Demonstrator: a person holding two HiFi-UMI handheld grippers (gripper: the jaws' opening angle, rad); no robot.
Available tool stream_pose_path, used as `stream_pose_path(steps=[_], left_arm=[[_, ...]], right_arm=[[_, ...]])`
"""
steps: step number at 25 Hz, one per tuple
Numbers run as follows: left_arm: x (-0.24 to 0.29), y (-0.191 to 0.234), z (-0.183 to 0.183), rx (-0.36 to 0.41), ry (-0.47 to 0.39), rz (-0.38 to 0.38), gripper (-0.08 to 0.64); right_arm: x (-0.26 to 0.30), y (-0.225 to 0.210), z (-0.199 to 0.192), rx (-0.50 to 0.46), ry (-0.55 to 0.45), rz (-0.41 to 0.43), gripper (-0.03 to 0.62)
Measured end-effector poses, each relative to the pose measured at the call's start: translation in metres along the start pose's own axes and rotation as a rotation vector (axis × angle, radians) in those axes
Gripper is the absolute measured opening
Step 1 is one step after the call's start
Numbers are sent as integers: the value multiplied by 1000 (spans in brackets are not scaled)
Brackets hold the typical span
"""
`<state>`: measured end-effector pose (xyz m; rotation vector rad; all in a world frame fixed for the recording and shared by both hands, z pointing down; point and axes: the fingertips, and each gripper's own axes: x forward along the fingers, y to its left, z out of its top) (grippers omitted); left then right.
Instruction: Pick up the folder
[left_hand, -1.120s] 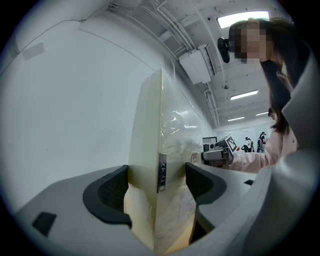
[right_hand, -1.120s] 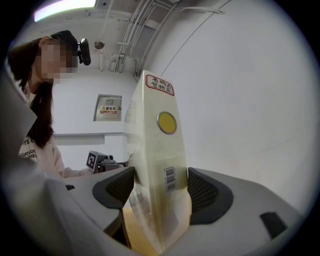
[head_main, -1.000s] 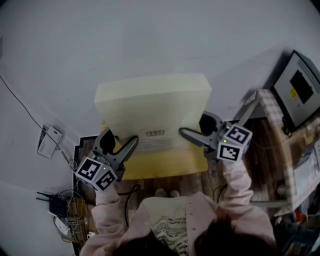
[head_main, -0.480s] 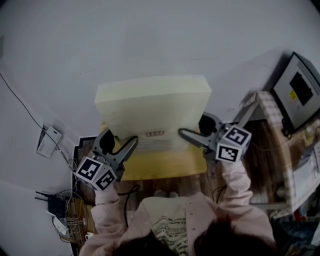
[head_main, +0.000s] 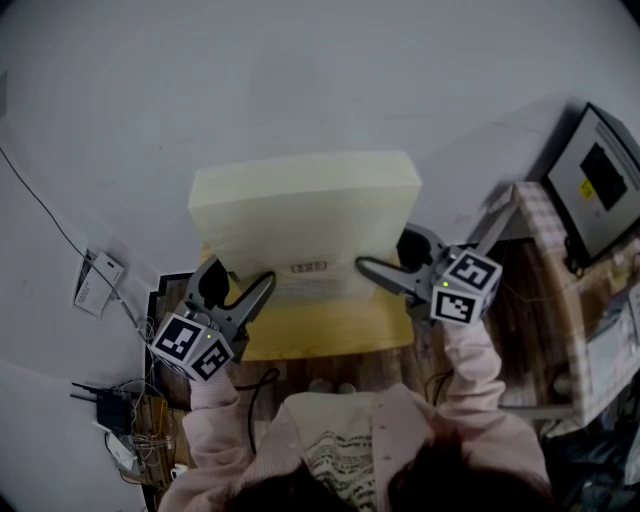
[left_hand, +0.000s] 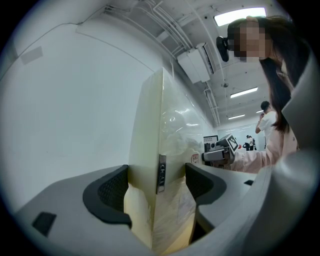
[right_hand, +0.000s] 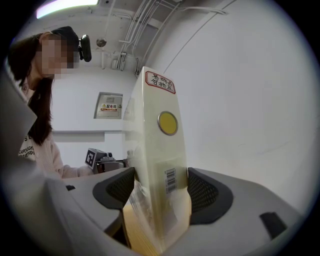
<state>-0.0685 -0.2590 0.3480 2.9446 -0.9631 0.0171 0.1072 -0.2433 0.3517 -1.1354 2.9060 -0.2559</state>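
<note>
Grip is being applied by the left tongs (head_main: 243, 280) and right tongs (head_main: 385, 255), both spread wide, to opposite ends of the thick pale-yellow box folder (head_main: 305, 215), which is being held over the wooden table (head_main: 330, 365).

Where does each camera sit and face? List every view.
Head view: head-mounted, steeply down onto folder; sleeves, left tongs, right tongs show.
Left gripper view: rides left tongs, level toward right tongs; clamped folder, person.
Right gripper view: rides right tongs, level toward left tongs; clamped folder, person.
Shared: folder, in all three.
</note>
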Motion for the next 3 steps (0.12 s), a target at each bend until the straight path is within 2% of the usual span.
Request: stream_pose_path(steps=[3], left_arm=[[2, 0, 0, -1, -2, 0, 353]], right_arm=[[-1, -2, 0, 1, -1, 0, 333]])
